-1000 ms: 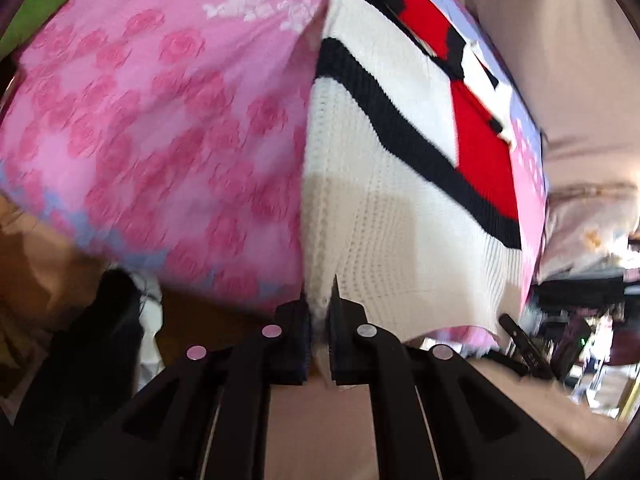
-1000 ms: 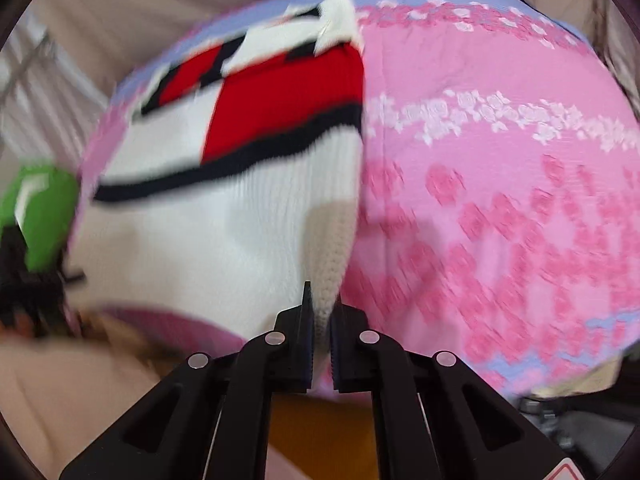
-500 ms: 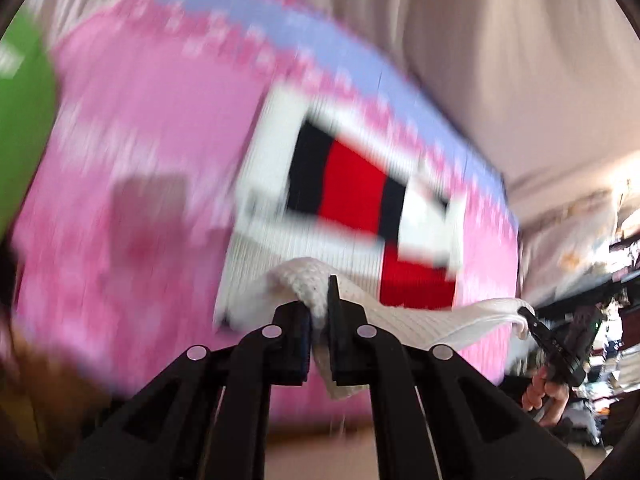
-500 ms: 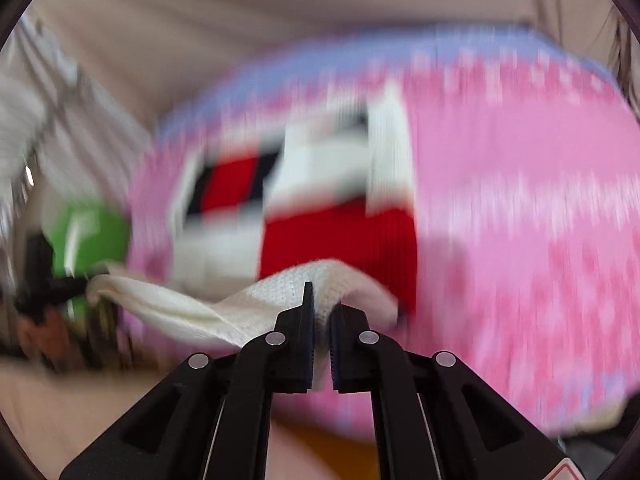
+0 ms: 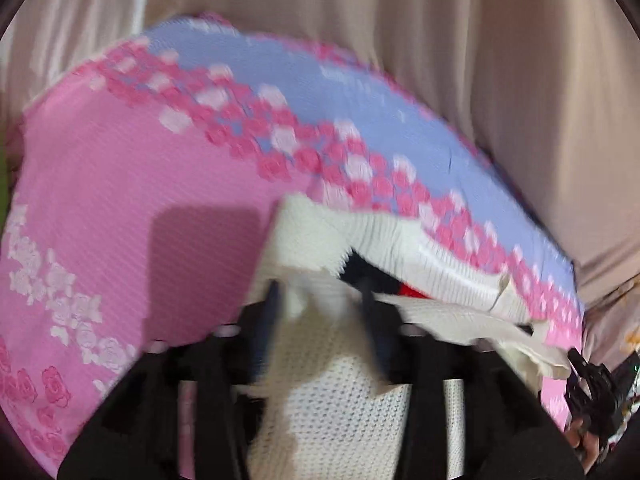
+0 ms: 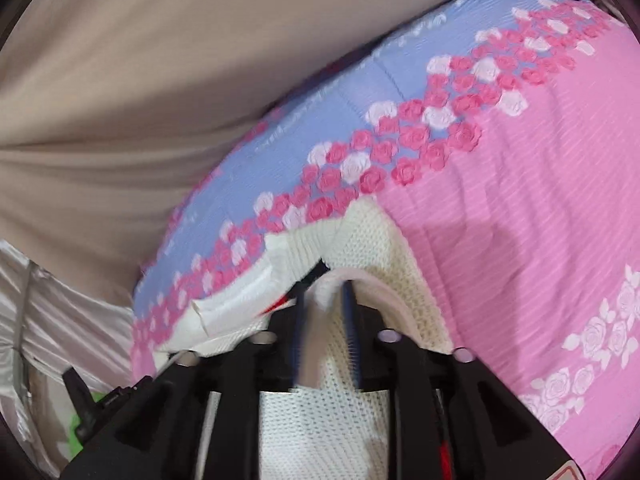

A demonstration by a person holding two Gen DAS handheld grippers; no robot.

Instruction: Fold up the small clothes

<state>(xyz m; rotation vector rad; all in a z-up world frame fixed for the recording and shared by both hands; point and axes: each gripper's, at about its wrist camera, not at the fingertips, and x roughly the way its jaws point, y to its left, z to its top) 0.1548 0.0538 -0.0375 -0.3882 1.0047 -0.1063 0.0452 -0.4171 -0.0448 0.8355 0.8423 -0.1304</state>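
A small white knit sweater [image 5: 332, 404] with red and black blocks lies folded over on the pink rose-patterned cloth [image 5: 120, 200]. Its lower part is laid up over the upper part; a sliver of red and black shows under the fold. My left gripper [image 5: 320, 304] stands open over the folded white knit, fingers apart and blurred. In the right wrist view the sweater [image 6: 320, 432] lies under my right gripper [image 6: 326, 300], which is also open with the white knit between its fingers. The ribbed hem [image 6: 240, 296] shows at the left.
The pink cloth turns to a lilac band [image 6: 320, 128] at the far edge, with beige curtain [image 5: 440, 60] behind. The other gripper shows at the right edge of the left wrist view [image 5: 592, 384] and at the lower left of the right wrist view [image 6: 92, 400].
Both grippers carried the sweater's lower edge up and over toward the far end, then opened. The knit now lies folded on itself.
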